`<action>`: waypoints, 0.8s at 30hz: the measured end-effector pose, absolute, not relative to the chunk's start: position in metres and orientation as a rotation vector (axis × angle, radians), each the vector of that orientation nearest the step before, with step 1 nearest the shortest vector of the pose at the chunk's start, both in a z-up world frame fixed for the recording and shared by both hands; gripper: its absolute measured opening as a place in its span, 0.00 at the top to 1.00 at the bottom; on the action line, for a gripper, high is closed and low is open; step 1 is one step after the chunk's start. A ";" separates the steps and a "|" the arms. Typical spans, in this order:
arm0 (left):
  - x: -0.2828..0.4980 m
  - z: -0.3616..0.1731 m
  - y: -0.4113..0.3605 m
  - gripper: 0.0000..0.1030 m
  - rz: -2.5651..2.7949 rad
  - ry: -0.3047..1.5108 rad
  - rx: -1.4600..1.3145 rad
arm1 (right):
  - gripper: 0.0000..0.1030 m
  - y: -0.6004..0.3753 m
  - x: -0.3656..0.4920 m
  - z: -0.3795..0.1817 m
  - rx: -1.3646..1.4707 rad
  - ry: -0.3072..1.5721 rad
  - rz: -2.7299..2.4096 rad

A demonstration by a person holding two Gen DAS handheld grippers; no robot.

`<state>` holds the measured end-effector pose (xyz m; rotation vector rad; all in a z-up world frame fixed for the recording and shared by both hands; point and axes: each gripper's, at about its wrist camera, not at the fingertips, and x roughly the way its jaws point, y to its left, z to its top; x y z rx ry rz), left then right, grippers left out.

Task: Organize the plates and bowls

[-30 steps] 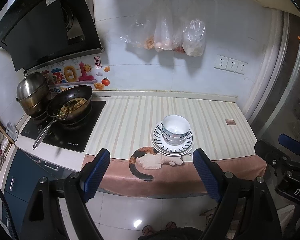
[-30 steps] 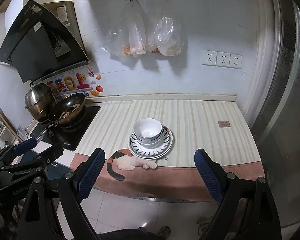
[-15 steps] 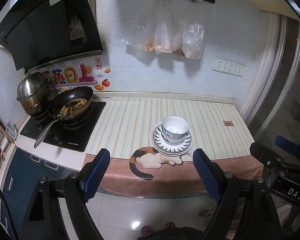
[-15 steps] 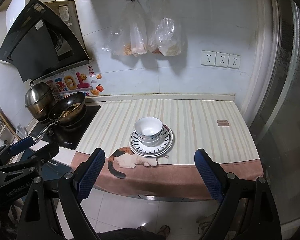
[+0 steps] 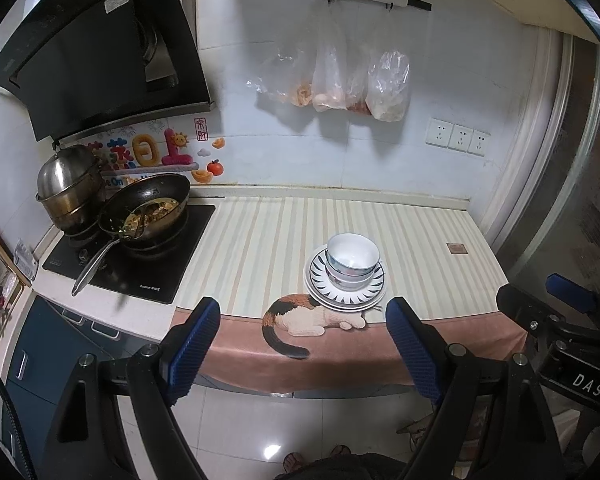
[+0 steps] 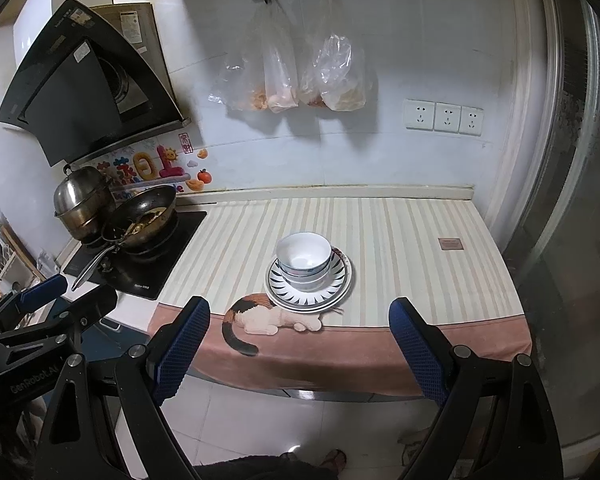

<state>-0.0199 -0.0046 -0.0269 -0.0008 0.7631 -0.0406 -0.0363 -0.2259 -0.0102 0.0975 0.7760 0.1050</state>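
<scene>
A stack of white bowls point(image 5: 352, 258) sits on a stack of plates point(image 5: 320, 286) with a black-and-white rim, near the front edge of the striped counter. The bowls point(image 6: 305, 258) and plates point(image 6: 338, 284) also show in the right wrist view. My left gripper point(image 5: 304, 344) is open and empty, held back from the counter edge, off the floor side. My right gripper point(image 6: 300, 340) is open and empty too, also back from the counter. Each gripper shows at the edge of the other's view.
A striped cloth with a cat print point(image 5: 300, 318) covers the counter point(image 5: 260, 240). A wok with food point(image 5: 148, 210) and a steel pot point(image 5: 70, 186) stand on the hob at left. Plastic bags point(image 5: 332, 80) hang on the wall. A glass door point(image 6: 572, 200) is at right.
Both grippers have drawn back slightly from the counter; the dishes look a little smaller. The bowls and plates have not moved.
</scene>
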 end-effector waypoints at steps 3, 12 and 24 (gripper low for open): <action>-0.020 -0.026 -0.003 0.18 -0.043 0.764 -0.002 | 0.09 -0.226 -0.037 -0.010 0.096 0.775 0.103; -0.023 -0.025 -0.004 0.18 -0.042 0.760 -0.005 | 0.09 -0.226 -0.036 -0.009 0.099 0.771 0.103; -0.026 -0.023 -0.010 0.18 -0.041 0.762 -0.009 | 0.09 -0.225 -0.037 -0.007 0.098 0.767 0.101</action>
